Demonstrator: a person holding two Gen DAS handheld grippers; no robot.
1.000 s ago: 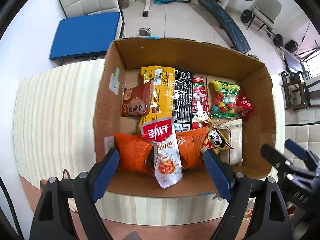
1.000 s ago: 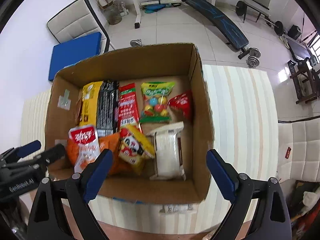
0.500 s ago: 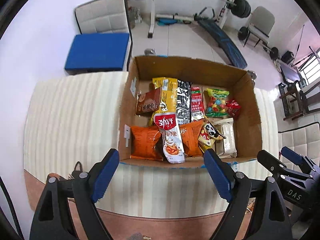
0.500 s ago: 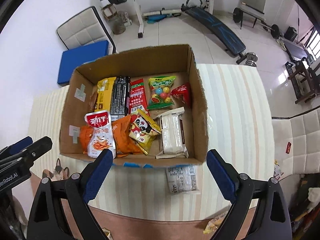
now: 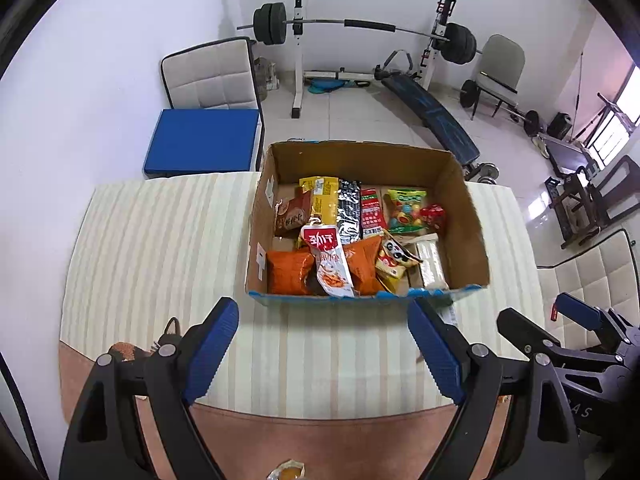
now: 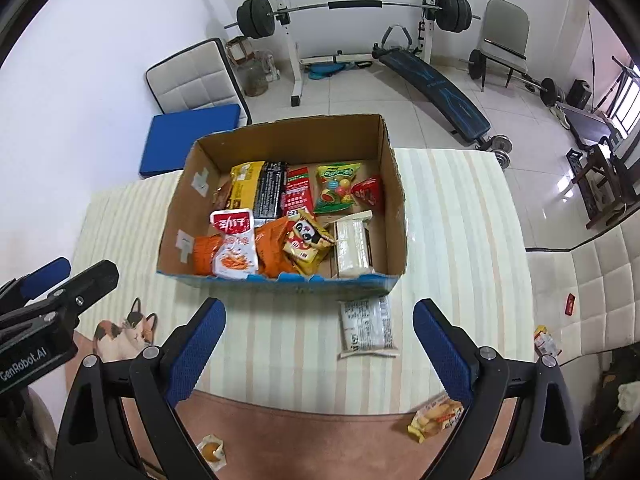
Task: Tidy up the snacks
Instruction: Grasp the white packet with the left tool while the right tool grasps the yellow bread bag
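A cardboard box [image 5: 476, 216] [image 6: 396, 200] stands on the striped cloth, filled with several snack packs: orange bags [image 5: 290, 272], a white-and-red pouch [image 6: 234, 246], a panda pack [image 6: 308, 240], a green candy bag [image 6: 336, 188]. A pale flat packet [image 6: 366, 328] lies on the cloth just in front of the box. A small yellow snack [image 6: 436, 422] and a round wrapped sweet [image 6: 211, 450] lie on the brown strip nearer me. My left gripper [image 5: 324, 348] and right gripper [image 6: 318, 346] both hang open and empty above the cloth, short of the box.
A cat-print item [image 6: 120, 332] lies at the cloth's left edge. A blue pad [image 5: 204, 146] and white cushion [image 5: 210, 76] stand behind the table. Weight bench [image 6: 436, 84] and barbell rack [image 6: 352, 6] fill the floor beyond. A quilted cushion [image 6: 584, 292] lies right.
Both grippers have pulled back and up from the box, which now looks smaller and farther. The pale packet and the sweets on the brown strip have come into view. Jaws unchanged.
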